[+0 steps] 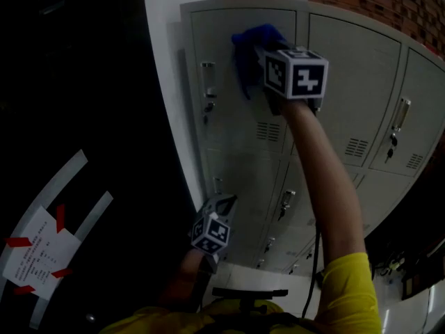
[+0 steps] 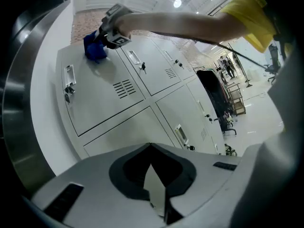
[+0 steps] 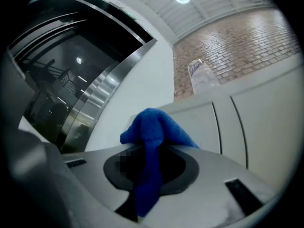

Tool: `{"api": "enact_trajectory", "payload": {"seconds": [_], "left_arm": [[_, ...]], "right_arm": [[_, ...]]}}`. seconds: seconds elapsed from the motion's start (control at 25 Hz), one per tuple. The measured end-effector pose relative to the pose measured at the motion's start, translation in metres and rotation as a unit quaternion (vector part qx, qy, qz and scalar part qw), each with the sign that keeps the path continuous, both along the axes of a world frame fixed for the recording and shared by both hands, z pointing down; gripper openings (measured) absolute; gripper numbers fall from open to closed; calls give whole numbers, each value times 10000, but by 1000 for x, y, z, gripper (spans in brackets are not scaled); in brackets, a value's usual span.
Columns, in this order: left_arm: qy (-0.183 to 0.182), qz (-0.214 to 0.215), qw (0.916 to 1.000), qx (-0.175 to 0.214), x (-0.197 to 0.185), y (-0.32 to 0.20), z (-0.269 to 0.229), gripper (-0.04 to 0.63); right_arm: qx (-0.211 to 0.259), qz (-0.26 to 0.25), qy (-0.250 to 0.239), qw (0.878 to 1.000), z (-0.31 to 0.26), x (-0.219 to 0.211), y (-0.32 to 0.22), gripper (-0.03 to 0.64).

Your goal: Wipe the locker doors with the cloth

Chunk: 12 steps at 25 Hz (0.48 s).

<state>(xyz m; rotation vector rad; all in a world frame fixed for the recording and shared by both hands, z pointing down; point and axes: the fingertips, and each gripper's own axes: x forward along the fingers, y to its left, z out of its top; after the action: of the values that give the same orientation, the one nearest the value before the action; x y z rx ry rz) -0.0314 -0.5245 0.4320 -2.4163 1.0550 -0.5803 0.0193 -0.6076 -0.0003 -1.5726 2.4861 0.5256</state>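
A bank of grey lockers (image 1: 348,103) stands against a white wall. A blue cloth (image 1: 247,53) lies pressed on the upper part of the top-left locker door (image 1: 229,131). My right gripper (image 1: 268,54) is shut on that cloth, which bunches out past its jaws (image 3: 154,127). The left gripper view shows the cloth (image 2: 95,49) and the right gripper (image 2: 105,36) near the door's (image 2: 102,91) top edge. My left gripper (image 1: 224,202) hangs low, aimed at the lower lockers, jaws together and holding nothing (image 2: 151,148).
A brick wall (image 1: 375,2) rises above the lockers, with a clear plastic container (image 3: 202,77) on top of them. A dark panel bearing a taped paper notice (image 1: 38,252) lies to the left. Racks (image 2: 235,96) and people (image 2: 228,65) stand far off.
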Motion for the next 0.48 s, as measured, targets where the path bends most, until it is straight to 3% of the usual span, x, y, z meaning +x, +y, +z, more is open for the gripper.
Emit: {"api": "enact_trajectory", "payload": {"seconds": [0.12, 0.24, 0.36, 0.48], "left_arm": [[41, -54, 10000, -2, -5, 4, 0, -6], [39, -142, 9999, -45, -16, 3, 7, -6], [118, -301, 9995, -57, -29, 2, 7, -6], [112, -341, 9993, -81, -37, 3, 7, -6]], "right_arm": [[-2, 254, -20, 9997, -56, 2, -8, 71], [19, 411, -4, 9992, -58, 6, -11, 72], [-158, 270, 110, 9995, 6, 2, -14, 72], [-338, 205, 160, 9991, 123, 5, -20, 72]]}}
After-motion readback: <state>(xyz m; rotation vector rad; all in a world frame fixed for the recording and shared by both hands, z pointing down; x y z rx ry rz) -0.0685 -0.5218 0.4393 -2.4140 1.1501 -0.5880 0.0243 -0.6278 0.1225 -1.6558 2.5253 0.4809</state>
